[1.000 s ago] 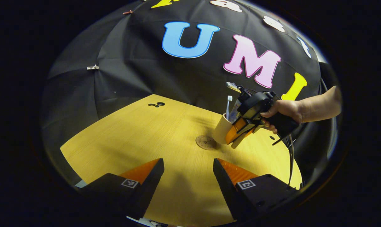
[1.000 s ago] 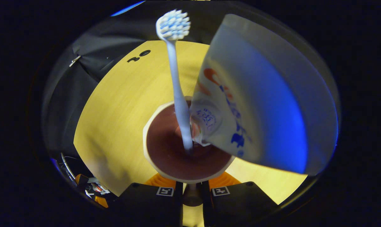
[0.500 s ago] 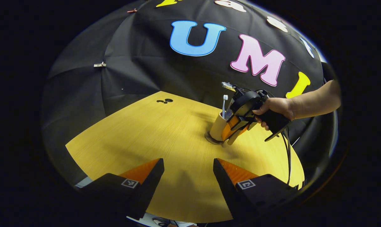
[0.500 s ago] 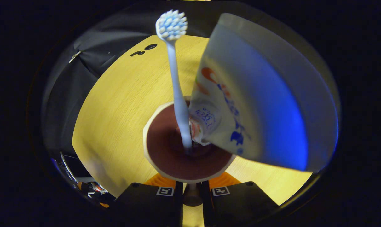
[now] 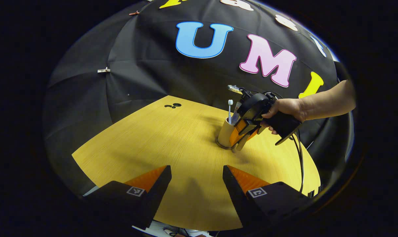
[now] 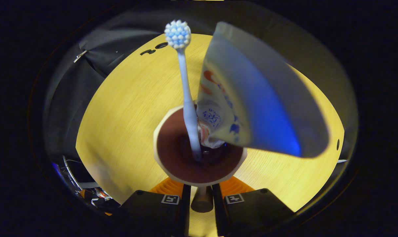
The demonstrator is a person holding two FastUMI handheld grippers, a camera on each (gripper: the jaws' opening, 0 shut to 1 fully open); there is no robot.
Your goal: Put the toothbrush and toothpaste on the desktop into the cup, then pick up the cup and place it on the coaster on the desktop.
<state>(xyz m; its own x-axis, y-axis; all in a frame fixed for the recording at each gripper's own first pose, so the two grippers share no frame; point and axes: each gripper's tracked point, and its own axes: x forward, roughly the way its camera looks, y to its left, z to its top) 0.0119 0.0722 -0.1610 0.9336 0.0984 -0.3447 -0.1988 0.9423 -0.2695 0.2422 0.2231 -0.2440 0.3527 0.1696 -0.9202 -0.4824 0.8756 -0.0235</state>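
Lowered onto the coaster (image 5: 218, 144), cup (image 5: 225, 132) sits between right tongs (image 5: 240, 140).

A yellow wood-grain worktop (image 5: 172, 144) carries a round coaster (image 5: 218, 144) toward its far right side. A beige cup (image 5: 224, 133) stands upright on that coaster, brown inside (image 6: 185, 158). A small cluster of dark holes (image 5: 172, 105) marks the worktop's far edge, near the black cloth wall.

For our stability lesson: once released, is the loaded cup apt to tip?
Possibly. The cup is tall and narrow, and the toothbrush and toothpaste stand well above its rim, leaning to one side. The coaster under it looks flat, which should help.
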